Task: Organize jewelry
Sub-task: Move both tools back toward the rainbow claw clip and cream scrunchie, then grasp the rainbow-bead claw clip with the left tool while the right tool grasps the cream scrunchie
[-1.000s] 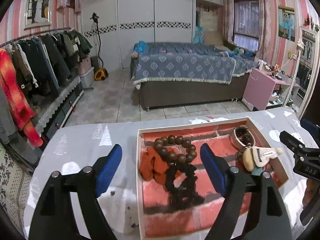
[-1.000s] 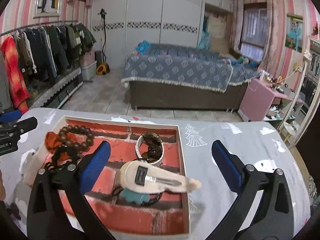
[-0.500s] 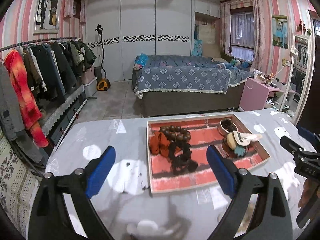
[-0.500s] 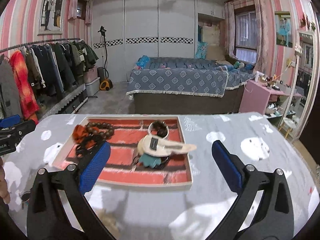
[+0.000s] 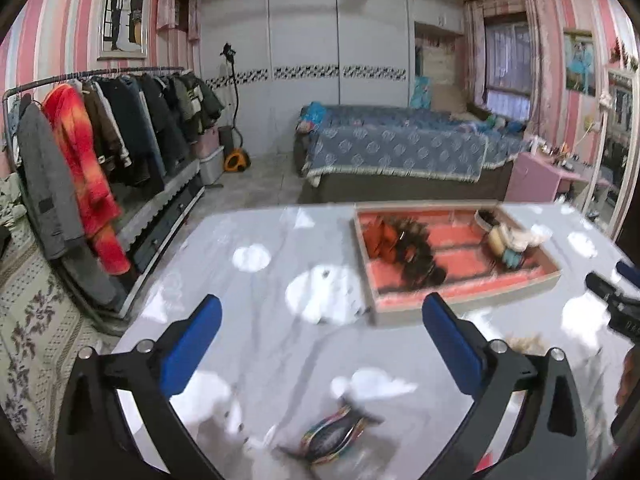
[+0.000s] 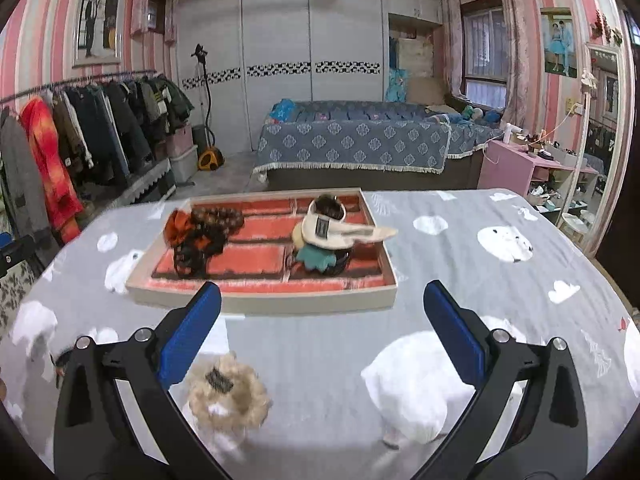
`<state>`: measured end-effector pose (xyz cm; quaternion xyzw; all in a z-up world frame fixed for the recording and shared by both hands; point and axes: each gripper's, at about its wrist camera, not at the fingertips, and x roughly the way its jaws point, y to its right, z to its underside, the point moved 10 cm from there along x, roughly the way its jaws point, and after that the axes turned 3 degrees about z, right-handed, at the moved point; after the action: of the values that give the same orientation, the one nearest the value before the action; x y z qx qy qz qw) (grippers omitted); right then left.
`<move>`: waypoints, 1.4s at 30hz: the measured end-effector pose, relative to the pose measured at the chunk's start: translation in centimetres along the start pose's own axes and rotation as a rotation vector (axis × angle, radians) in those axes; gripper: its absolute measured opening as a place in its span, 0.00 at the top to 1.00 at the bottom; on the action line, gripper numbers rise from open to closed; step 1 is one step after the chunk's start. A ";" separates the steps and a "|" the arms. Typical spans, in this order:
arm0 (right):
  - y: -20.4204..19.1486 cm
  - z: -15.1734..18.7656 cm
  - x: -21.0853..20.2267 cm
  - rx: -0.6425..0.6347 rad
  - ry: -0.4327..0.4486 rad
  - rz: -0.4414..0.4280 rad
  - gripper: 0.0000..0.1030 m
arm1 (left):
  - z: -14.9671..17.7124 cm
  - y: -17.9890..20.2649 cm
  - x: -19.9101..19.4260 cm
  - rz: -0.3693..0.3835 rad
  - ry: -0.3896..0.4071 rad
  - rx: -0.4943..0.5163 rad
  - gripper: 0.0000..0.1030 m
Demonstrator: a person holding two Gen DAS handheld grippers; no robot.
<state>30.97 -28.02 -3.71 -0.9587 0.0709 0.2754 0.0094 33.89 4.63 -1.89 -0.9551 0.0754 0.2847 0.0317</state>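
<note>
A shallow tray [image 6: 264, 300] with a red brick-pattern lining sits on the grey table; it also shows in the left wrist view [image 5: 464, 312]. It holds a dark bead bracelet [image 6: 218, 216], an orange hair tie [image 6: 176, 226], a cream hair clip [image 6: 352, 232] and a teal piece [image 6: 318, 258]. A beige fluffy scrunchie [image 6: 226, 396] lies on the table near my right gripper's left finger. A multicoloured striped piece [image 5: 332, 434] lies under my left gripper [image 5: 320, 332]. Both grippers are open and empty, the right gripper [image 6: 322, 320] just short of the tray.
The table has a grey cloth with white animal prints [image 6: 504, 242]. Beyond it are a clothes rack [image 5: 100, 148] to the left, a bed [image 6: 356, 144] ahead and a pink desk [image 6: 520, 164] to the right. The right gripper's tip shows at the left view's right edge [image 5: 612, 300].
Both grippers have pulled back from the tray and away from its contents. The scrunchie and the striped piece on the near table have come into view.
</note>
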 end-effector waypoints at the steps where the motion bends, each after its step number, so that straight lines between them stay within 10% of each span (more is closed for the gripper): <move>1: -0.1 0.4 0.2 -0.006 -0.006 0.003 0.04 | 0.9 -0.1 0.2 0.013 -0.020 0.006 0.04; 25: -1.8 7.0 5.1 -0.107 -0.205 0.022 0.05 | 10.4 -1.7 3.6 0.092 -0.177 0.001 0.04; 36: -2.7 8.9 6.5 -0.105 -0.313 -0.030 0.23 | 11.7 0.2 4.5 0.122 -0.231 0.077 0.06; 42: -2.9 9.3 6.9 -0.090 -0.344 -0.066 0.48 | 12.4 0.4 5.4 0.135 -0.277 0.076 0.41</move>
<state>32.26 -25.54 -15.28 -0.8986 0.0242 0.4379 -0.0125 31.59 4.89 -15.23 -0.8976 0.1452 0.4121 0.0585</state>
